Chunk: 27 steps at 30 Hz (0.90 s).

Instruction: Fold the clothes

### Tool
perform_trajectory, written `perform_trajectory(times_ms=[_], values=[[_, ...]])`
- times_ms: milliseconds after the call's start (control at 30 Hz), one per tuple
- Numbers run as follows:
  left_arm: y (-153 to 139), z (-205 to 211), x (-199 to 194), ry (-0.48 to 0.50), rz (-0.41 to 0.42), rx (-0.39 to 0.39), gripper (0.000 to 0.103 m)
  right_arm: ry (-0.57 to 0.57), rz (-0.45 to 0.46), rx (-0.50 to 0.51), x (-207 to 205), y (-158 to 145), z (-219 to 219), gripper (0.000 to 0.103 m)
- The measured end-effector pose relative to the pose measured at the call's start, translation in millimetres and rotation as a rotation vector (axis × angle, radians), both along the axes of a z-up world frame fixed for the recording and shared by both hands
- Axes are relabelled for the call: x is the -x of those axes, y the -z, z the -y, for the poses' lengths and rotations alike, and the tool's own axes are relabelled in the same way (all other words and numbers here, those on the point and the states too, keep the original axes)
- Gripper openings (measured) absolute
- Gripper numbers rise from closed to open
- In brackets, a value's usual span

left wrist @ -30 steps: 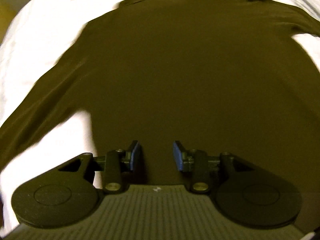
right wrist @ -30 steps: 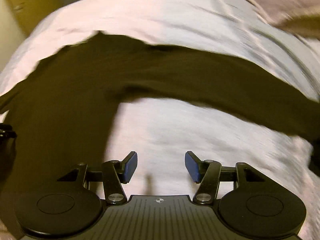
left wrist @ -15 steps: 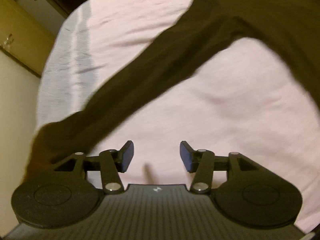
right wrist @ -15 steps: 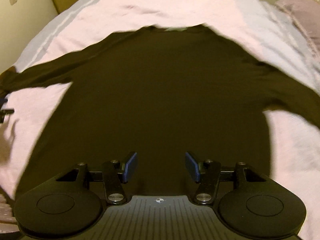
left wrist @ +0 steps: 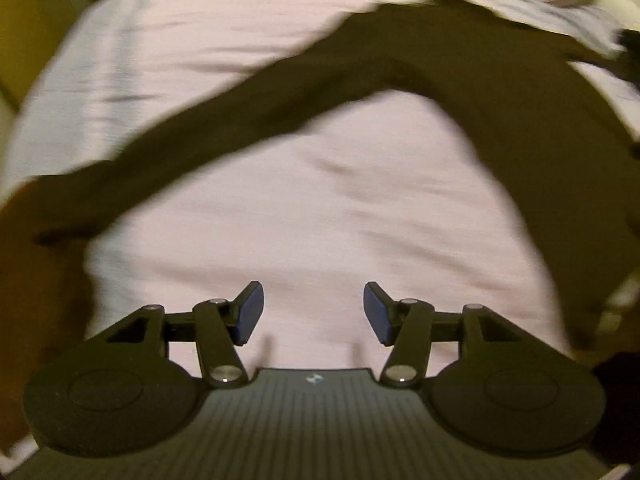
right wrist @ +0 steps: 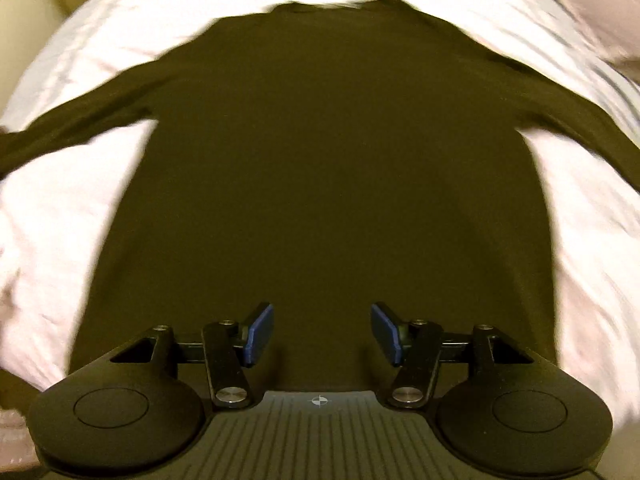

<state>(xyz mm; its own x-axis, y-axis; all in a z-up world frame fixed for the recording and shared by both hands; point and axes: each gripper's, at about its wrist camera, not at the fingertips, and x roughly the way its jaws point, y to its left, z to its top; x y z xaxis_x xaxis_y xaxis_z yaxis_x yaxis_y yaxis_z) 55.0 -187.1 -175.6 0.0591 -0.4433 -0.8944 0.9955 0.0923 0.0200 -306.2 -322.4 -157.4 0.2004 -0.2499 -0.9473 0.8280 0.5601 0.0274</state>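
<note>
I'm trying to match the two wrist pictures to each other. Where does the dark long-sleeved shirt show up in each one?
Left wrist view: only part of the shirt shows; one sleeve runs from the left edge up to the body at the upper right.
Right wrist view: the shirt lies spread flat in the centre, collar at the top, sleeves out to both sides.
Shared landmark: the pale bed sheet under the shirt.

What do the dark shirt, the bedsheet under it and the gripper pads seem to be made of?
Shirt: soft matte knit fabric, probably; it lies limp and flat.
Bedsheet: pale woven cloth, creased.
Pads: blue, smooth, likely rubber or plastic; blur leaves it open.
</note>
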Motion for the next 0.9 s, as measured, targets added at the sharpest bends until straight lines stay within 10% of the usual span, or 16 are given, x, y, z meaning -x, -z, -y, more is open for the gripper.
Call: perform_trajectory(times_ms=[300, 500, 667, 900], values=[[44.5, -8.4, 128.6, 0.127, -0.318, -0.102, 0.053, 0.329, 0.004, -0.028, 149.3, 11.5, -8.2, 0.066], [56.6, -16.6, 166.8, 0.031, -0.382, -0.094, 0.052, 0.375, 0.106, -0.038, 213.9, 20.7, -0.9, 0.071], [54.7, -17.8, 176.6, -0.02, -0.366, -0.07, 0.012, 0.334, 0.191, -0.027, 245.4, 34.6, 18.4, 0.071], [28.9, -25.5, 158.6, 0.014, -0.371, -0.087, 0.005, 0.231, 0.356, -0.18, 274.9, 62.3, 47.4, 0.07]])
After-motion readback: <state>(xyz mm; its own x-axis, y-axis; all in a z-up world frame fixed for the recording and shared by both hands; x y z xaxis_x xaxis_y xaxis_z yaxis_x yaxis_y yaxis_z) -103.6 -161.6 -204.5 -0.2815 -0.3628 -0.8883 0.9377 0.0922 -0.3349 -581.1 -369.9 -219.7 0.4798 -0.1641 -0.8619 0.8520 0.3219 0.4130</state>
